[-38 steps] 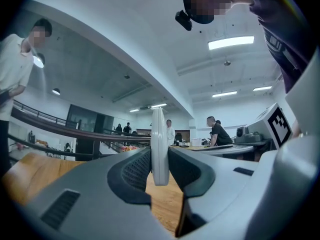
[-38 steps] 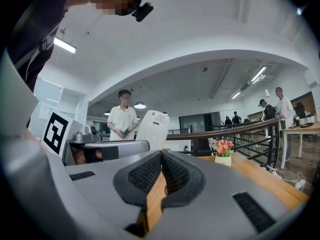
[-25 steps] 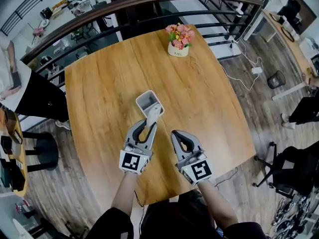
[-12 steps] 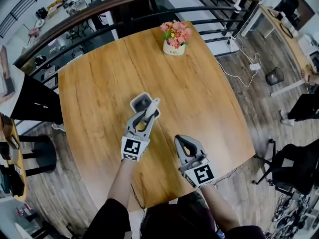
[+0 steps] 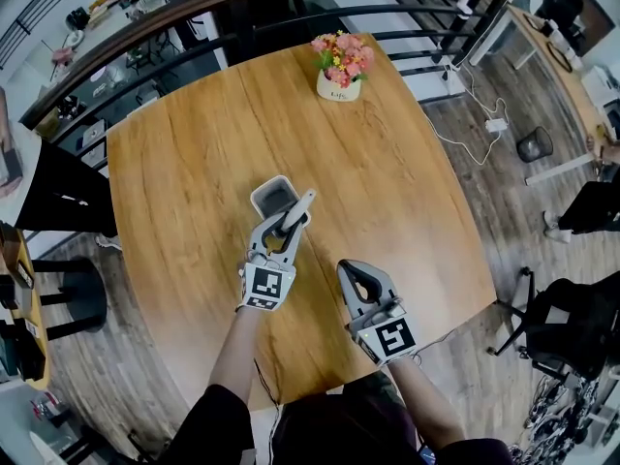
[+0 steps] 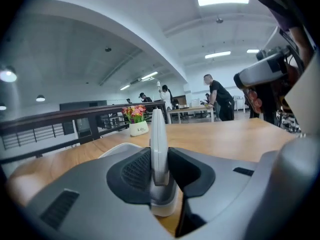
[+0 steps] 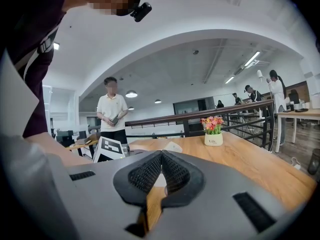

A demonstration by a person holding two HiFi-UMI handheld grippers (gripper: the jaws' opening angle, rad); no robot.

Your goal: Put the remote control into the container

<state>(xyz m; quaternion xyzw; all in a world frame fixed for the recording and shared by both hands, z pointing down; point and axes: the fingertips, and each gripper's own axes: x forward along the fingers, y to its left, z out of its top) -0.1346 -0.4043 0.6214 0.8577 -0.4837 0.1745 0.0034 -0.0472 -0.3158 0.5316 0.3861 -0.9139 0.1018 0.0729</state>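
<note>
My left gripper [image 5: 279, 232] is shut on the lower end of a slim white remote control [image 5: 301, 206]. The remote points up and away, and its far end hangs over the right rim of a small white square container [image 5: 272, 198] on the wooden table. In the left gripper view the remote [image 6: 159, 144] stands edge-on between the two dark pads, with the container's rim [image 6: 118, 148] just behind the left jaw. My right gripper [image 5: 351, 269] hovers nearer the table's front edge, shut and holding nothing; its pads [image 7: 150, 173] meet in the right gripper view.
A white pot of pink and red flowers [image 5: 340, 69] stands at the table's far edge. A dark railing [image 5: 194, 13] runs behind the table [image 5: 174, 182]. People [image 7: 113, 114] stand in the room beyond.
The left gripper has carried the remote forward and a little left, from in front of the container to over its right rim. The right gripper has barely moved.
</note>
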